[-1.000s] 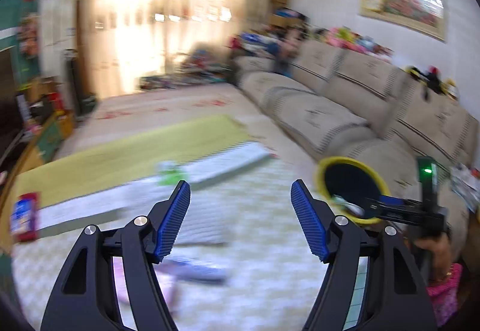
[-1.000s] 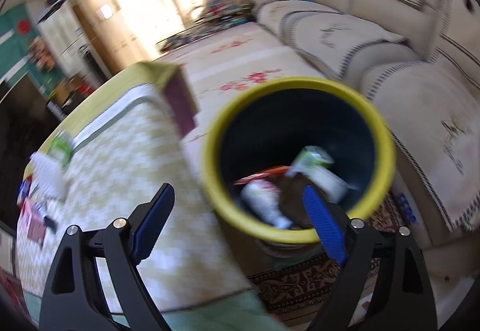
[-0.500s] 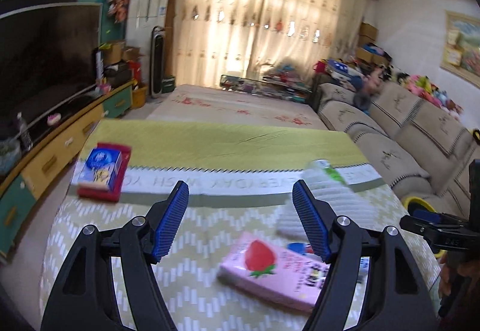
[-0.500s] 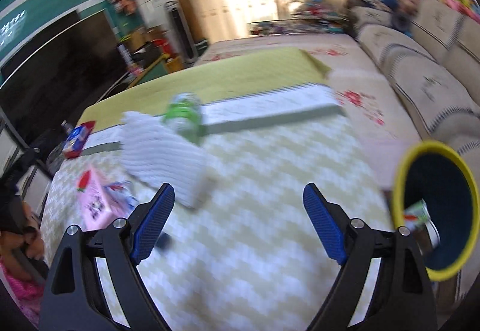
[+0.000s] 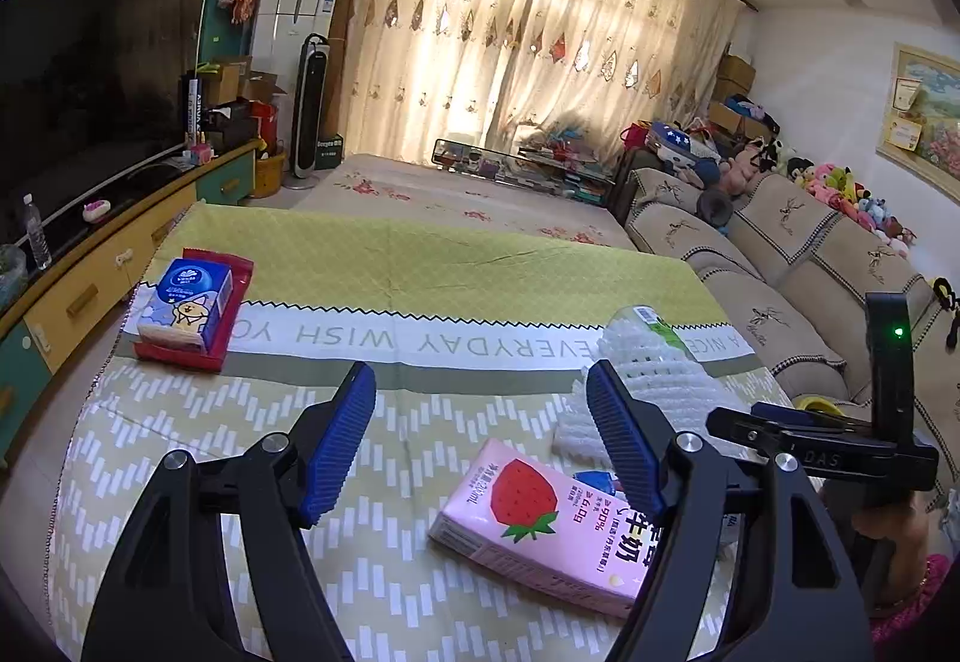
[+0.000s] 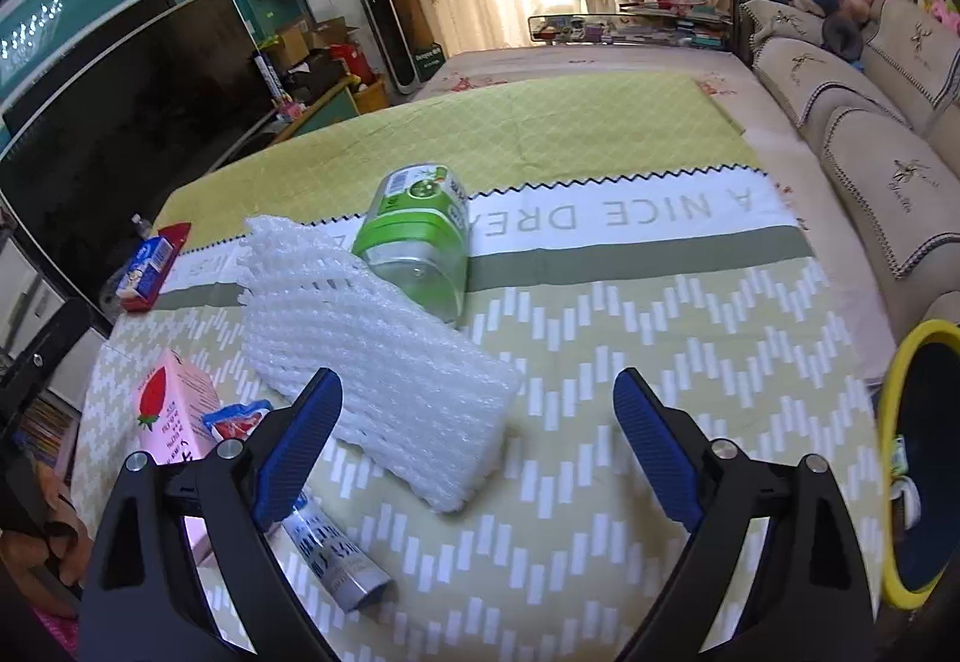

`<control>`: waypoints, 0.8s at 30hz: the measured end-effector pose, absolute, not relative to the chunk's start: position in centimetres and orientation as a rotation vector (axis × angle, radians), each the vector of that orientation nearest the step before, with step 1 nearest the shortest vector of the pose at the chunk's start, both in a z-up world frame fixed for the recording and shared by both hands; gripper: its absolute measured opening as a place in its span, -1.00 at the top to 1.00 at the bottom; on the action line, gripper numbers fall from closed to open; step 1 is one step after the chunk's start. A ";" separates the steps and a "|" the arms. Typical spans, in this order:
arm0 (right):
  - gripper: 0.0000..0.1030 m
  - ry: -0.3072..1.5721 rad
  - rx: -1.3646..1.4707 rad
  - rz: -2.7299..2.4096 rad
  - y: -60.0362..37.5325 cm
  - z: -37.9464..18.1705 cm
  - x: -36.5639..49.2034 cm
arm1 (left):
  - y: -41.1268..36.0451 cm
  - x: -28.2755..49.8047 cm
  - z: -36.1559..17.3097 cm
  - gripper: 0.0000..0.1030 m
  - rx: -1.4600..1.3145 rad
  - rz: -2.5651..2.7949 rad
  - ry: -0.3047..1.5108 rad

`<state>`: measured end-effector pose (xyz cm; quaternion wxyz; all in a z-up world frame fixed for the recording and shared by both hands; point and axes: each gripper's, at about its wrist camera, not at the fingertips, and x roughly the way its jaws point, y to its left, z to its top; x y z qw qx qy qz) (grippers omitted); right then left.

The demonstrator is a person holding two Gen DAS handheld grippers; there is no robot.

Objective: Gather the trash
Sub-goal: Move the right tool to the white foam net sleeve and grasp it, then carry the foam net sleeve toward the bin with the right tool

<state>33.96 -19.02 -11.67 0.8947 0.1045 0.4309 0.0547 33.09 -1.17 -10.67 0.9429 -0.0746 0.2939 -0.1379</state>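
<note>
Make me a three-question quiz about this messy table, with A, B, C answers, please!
1. Where does the green-labelled bottle lie?
A. Inside the bin
B. Against the far end of the white foam net
C. On the sofa

2. What colour is the bin's rim?
A. Yellow
B. Red
C. White

3. How are the two grippers?
A. Both shut on trash
B. One holds the milk carton
C. Both open, holding nothing

Answers: 1 B, the bottle lies on the tablecloth touching the net. 2 A, a yellow ring edges the dark bin. 3 C, the left gripper and right gripper show wide gaps between the fingers.
</note>
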 end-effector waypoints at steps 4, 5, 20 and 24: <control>0.17 0.915 0.240 0.154 -18.8 -12.2 34.1 | -1.3 33.1 -10.8 -0.40 -0.153 -0.283 0.602; 0.34 0.914 0.246 0.155 -18.9 -12.1 33.9 | -1.4 33.1 -10.8 -0.40 -0.154 -0.283 0.604; 0.72 0.746 0.279 0.116 -21.2 -6.6 27.5 | -1.9 33.1 -11.5 -0.41 -0.146 -0.296 0.612; 0.72 0.696 0.293 0.028 -23.8 -5.4 25.3 | -2.2 32.9 -11.6 -0.41 -0.141 -0.302 0.612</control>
